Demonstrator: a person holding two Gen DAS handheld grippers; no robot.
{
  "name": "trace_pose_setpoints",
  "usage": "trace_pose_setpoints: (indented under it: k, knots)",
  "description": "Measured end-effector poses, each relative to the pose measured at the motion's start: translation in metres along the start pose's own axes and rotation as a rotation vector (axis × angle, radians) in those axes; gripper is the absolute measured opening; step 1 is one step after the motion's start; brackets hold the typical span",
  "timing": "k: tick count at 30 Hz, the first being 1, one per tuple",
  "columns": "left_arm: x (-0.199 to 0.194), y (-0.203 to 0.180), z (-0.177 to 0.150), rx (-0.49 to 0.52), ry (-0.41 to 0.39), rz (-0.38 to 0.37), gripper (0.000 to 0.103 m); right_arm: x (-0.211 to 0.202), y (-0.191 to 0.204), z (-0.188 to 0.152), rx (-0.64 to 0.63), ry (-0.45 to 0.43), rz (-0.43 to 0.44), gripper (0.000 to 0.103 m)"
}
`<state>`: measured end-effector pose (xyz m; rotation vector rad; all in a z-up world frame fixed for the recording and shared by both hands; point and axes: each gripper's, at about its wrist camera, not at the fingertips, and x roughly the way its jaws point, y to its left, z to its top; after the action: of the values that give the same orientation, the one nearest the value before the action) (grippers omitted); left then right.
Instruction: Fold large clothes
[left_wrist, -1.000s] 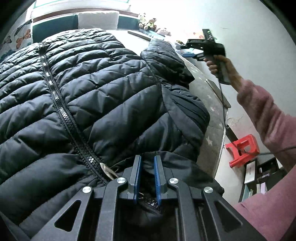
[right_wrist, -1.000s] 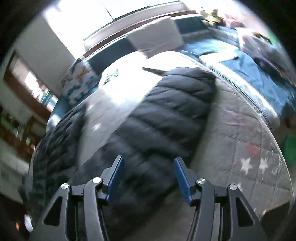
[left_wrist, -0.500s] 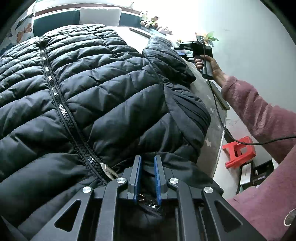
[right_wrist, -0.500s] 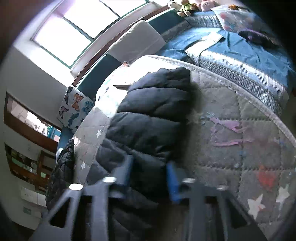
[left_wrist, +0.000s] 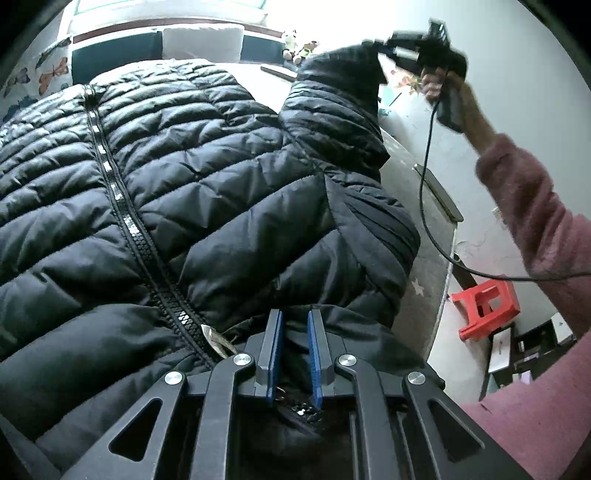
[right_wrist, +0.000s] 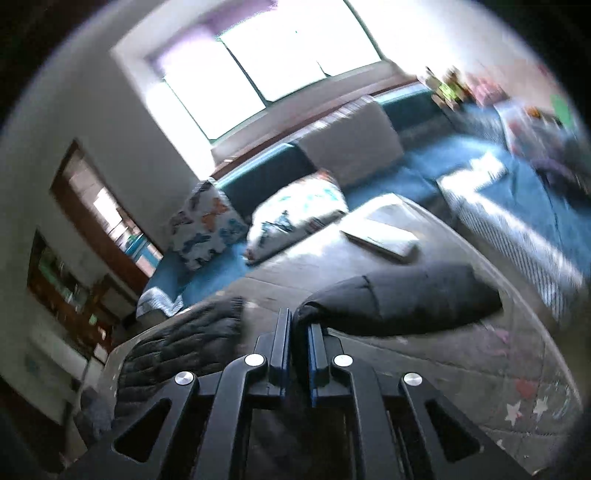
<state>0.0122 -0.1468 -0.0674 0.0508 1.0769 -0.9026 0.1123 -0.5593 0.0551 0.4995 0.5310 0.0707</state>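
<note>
Folding has only just begun. Your big black jacket lies flat on the bed, zipped up, front facing you. Your left gripper is clenched on the near collar. Your right gripper has just squeezed its jaws onto the right sleeve and holds it up. Both sleeves and the body are not folded yet.

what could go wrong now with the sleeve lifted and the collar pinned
The right gripper is shut on a thin pinch of the black quilted puffer jacket's sleeve; slick fabric might slip out mid-fold. The left gripper is shut on the collar by the zipper, so pulling may drag the jacket. The black cable could snag.
</note>
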Motion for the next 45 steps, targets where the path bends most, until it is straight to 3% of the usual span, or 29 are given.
trace_pose_setpoints:
  k: [6, 11, 18, 22, 28, 31, 33, 37, 41, 45]
  knots:
    - [-0.036, -0.001, -0.014, 0.003, -0.075, -0.005, 0.015, -0.038, 0.115, -0.01, -0.232, -0.034, 0.079, 0.01]
    - [-0.073, 0.015, -0.035, -0.028, -0.149, 0.014, 0.015, -0.058, 0.205, -0.047, -0.412, -0.014, 0.155, 0.01]
    - [-0.12, 0.054, -0.082, -0.122, -0.245, 0.076, 0.015, -0.052, 0.313, -0.136, -0.667, 0.139, 0.264, 0.009]
    - [-0.137, 0.073, -0.107, -0.189, -0.279, 0.083, 0.015, -0.025, 0.353, -0.208, -0.814, 0.305, 0.288, 0.01]
    - [-0.149, 0.081, -0.127, -0.236, -0.307, 0.058, 0.015, 0.016, 0.37, -0.292, -0.938, 0.586, 0.32, 0.01]
    - [-0.153, 0.08, -0.127, -0.235, -0.305, 0.063, 0.015, 0.014, 0.374, -0.307, -0.974, 0.672, 0.331, 0.01]
    - [-0.156, 0.079, -0.122, -0.231, -0.31, 0.064, 0.015, 0.002, 0.376, -0.3, -0.991, 0.659, 0.342, 0.01]
    - [-0.173, 0.079, -0.109, -0.218, -0.348, 0.068, 0.015, -0.034, 0.363, -0.253, -0.939, 0.6, 0.356, 0.01]
    - [-0.2, 0.082, -0.089, -0.206, -0.408, 0.121, 0.015, -0.041, 0.317, -0.202, -0.841, 0.538, 0.217, 0.01]
    - [-0.215, 0.095, -0.059, -0.226, -0.449, 0.151, 0.015, -0.015, 0.253, -0.173, -0.706, 0.516, 0.075, 0.011]
